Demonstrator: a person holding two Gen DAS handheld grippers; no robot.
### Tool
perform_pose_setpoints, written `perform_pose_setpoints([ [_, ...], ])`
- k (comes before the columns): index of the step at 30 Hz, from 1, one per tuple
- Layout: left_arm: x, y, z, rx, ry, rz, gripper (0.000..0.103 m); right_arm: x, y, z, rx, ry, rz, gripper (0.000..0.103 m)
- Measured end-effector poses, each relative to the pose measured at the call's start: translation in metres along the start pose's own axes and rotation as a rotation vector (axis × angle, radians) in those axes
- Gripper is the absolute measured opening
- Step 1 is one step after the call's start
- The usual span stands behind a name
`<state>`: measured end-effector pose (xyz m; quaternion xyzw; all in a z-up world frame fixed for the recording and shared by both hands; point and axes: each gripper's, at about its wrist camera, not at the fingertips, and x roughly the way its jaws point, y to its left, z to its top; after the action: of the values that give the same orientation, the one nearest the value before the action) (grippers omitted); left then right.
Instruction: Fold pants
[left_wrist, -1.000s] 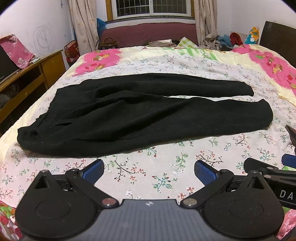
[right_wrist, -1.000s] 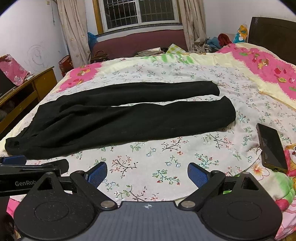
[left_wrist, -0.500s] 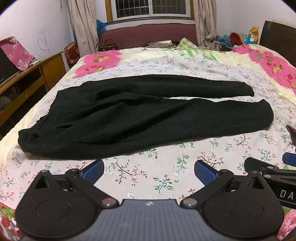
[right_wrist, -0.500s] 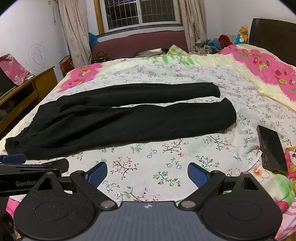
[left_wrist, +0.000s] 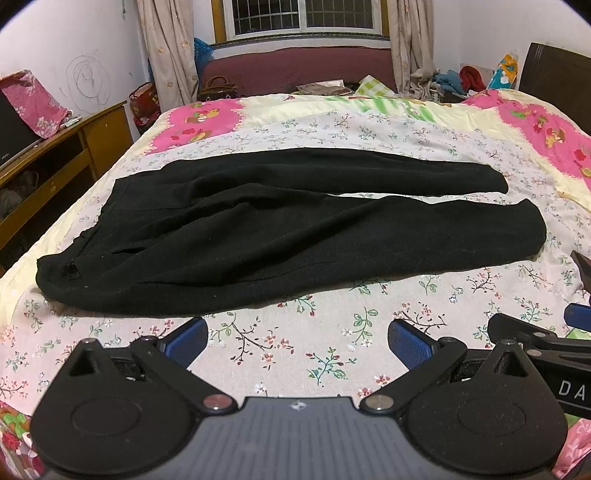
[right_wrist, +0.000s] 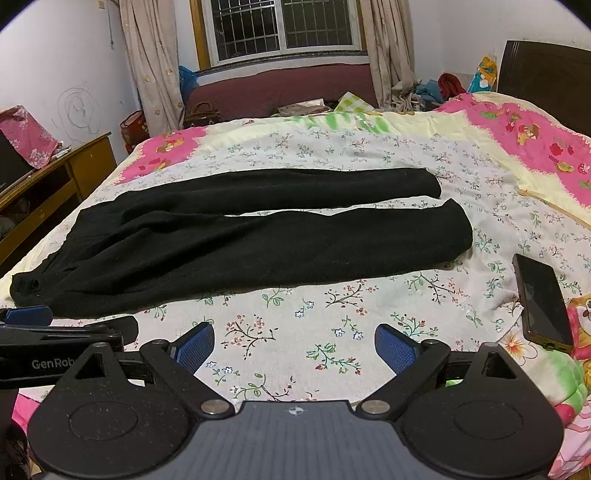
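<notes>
Black pants (left_wrist: 280, 229) lie flat across the flowered bedspread, waist at the left, both legs stretched to the right with a thin gap between them. The same pants (right_wrist: 251, 240) fill the middle of the right wrist view. My left gripper (left_wrist: 297, 341) hovers open over bare sheet just in front of the pants' near edge, nothing between its blue pads. My right gripper (right_wrist: 294, 347) is open too, a short way in front of the near leg. Each gripper shows at the edge of the other's view.
A dark phone (right_wrist: 541, 302) lies on the bedspread (right_wrist: 332, 332) right of the near leg's cuff. A wooden desk (left_wrist: 55, 155) stands along the left of the bed. A maroon couch (left_wrist: 295, 74) with clutter sits under the window, and a dark headboard (right_wrist: 546, 74) at the right.
Both grippers have drifted slightly forward toward the pants and stay open. The pants have not moved.
</notes>
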<state>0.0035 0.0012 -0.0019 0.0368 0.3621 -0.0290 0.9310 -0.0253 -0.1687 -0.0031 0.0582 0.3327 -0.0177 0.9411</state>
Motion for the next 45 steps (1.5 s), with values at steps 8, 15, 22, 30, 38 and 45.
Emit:
perform_pose_setpoints([
  [8,-0.0001,-0.0001,0.0001,0.000,-0.001,0.000,0.103,0.0000,0.0000,-0.0001,0.000,-0.002,0.001,0.086],
  [15,0.0001,-0.0001,0.0001,0.000,0.000,0.000,0.103,0.0000,-0.0002,0.0004,0.000,-0.001,0.002,0.086],
  [22,-0.0002,0.0001,0.0000,-0.002,-0.001,0.000,0.103,-0.0003,0.0002,0.0004,0.000,-0.004,0.002,0.086],
  [30,-0.0010,0.0007,0.0004,-0.002,-0.004,0.002,0.103,-0.0009,0.0011,0.0007,-0.002,-0.006,0.001,0.086],
  [38,-0.0025,0.0012,0.0020,-0.002,-0.007,0.004,0.103,-0.0026,0.0021,0.0021,-0.003,-0.009,0.002,0.086],
  [45,-0.0040,0.0033,0.0021,0.006,-0.017,-0.006,0.103,-0.0033,0.0029,0.0026,-0.005,-0.005,0.010,0.086],
])
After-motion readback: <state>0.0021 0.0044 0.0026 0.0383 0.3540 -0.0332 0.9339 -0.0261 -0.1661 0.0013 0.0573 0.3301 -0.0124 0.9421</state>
